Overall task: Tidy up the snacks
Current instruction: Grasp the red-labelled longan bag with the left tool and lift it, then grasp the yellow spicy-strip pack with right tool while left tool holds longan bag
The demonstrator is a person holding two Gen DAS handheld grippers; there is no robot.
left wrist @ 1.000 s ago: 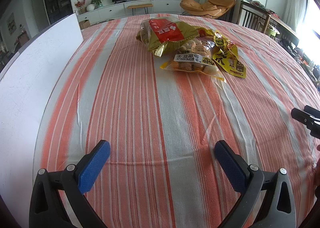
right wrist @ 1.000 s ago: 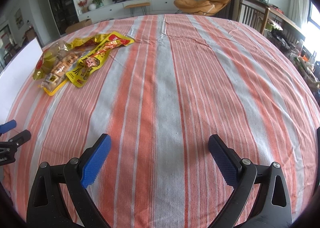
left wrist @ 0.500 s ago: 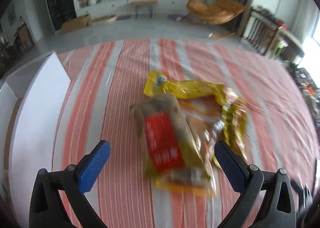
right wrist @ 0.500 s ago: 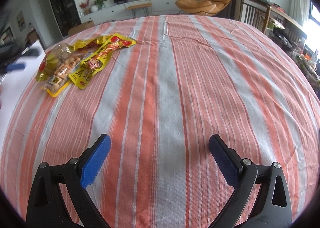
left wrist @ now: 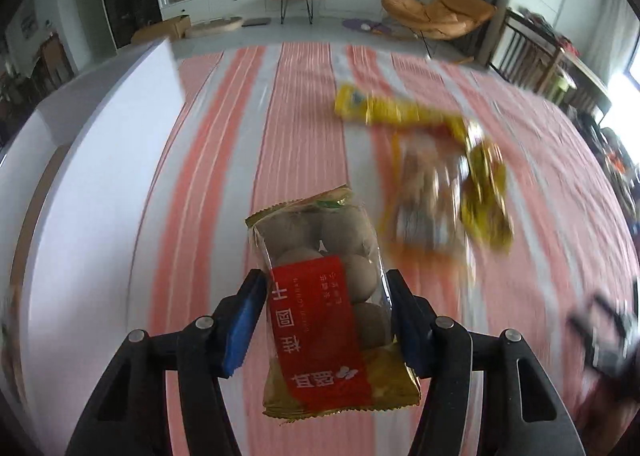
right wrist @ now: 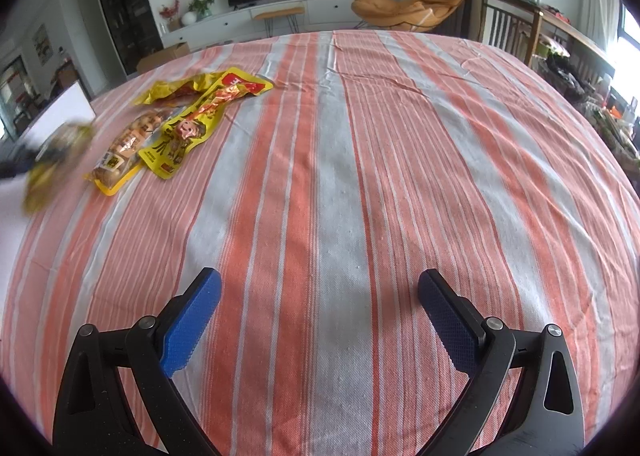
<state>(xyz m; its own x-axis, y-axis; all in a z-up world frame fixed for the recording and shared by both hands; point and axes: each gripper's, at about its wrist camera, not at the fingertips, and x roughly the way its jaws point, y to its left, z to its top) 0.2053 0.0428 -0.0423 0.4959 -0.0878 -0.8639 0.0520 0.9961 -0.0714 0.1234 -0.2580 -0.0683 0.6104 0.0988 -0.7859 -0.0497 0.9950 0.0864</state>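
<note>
Both tools look alike. The left gripper [left wrist: 326, 320] has black plastic arms with triangular cut-outs, round silver screws at the joints and flat blue ribbed fingers [left wrist: 244, 322]. The right gripper [right wrist: 320, 320] has the same black frame, silver screws and blue textured fingers [right wrist: 192, 330].

We see two snack packets [right wrist: 160, 136] side by side on the surface [right wrist: 360, 176], left of the board [left wrist: 100, 176].

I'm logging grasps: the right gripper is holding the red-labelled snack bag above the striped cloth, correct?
No, the left gripper holds the red-labelled bag; its jaws have just closed on it, as the left wrist view shows. The right gripper is open and empty above the striped cloth.
</note>
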